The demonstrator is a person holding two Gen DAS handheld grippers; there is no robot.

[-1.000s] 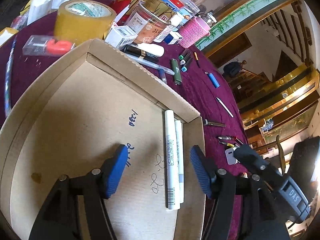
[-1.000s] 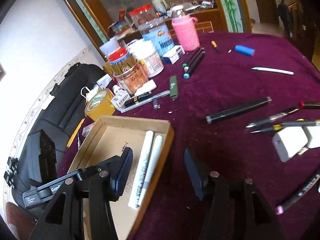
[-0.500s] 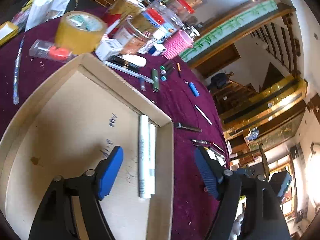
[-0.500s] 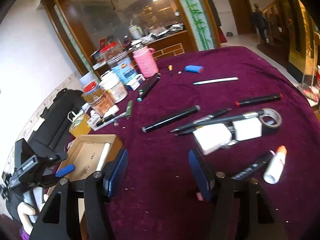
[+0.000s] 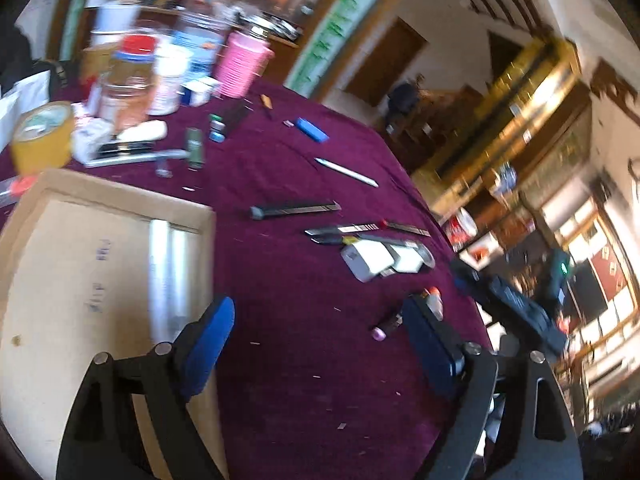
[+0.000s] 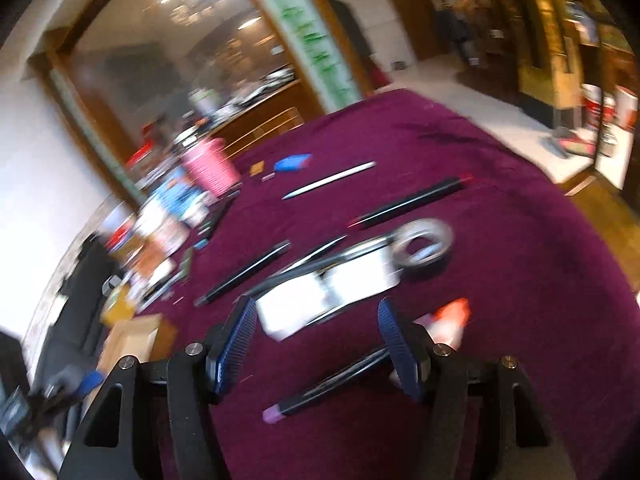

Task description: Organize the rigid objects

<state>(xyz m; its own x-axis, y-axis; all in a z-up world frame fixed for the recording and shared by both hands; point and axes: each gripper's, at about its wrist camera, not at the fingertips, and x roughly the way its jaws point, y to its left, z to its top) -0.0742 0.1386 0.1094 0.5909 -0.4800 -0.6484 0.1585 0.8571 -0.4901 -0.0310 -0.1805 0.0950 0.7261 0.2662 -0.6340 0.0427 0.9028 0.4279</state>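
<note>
A cardboard box (image 5: pixel 48 280) lies at the left on the purple cloth, with two white markers (image 5: pixel 166 272) inside by its right wall. My left gripper (image 5: pixel 316 344) is open and empty, over the box's right edge and the cloth. My right gripper (image 6: pixel 316 344) is open and empty, low over a black pen with a pink cap (image 6: pixel 320 394). That pen also shows in the left wrist view (image 5: pixel 388 326). White blocks (image 6: pixel 320 300), a tape ring (image 6: pixel 422 240) and several dark pens (image 6: pixel 244 274) lie just beyond it. Both views are blurred.
Jars, a pink cup (image 5: pixel 242 66) and a yellow tape roll (image 5: pixel 42 136) crowd the far left of the table. A blue lighter (image 5: pixel 312 130) and a white pen (image 5: pixel 346 172) lie farther out. An orange-capped white bottle (image 6: pixel 448 320) sits beside my right finger.
My left gripper swung right, off the box toward the open cloth. My right gripper moved right and down, from the box to the pink-capped pen. Both stayed open.
</note>
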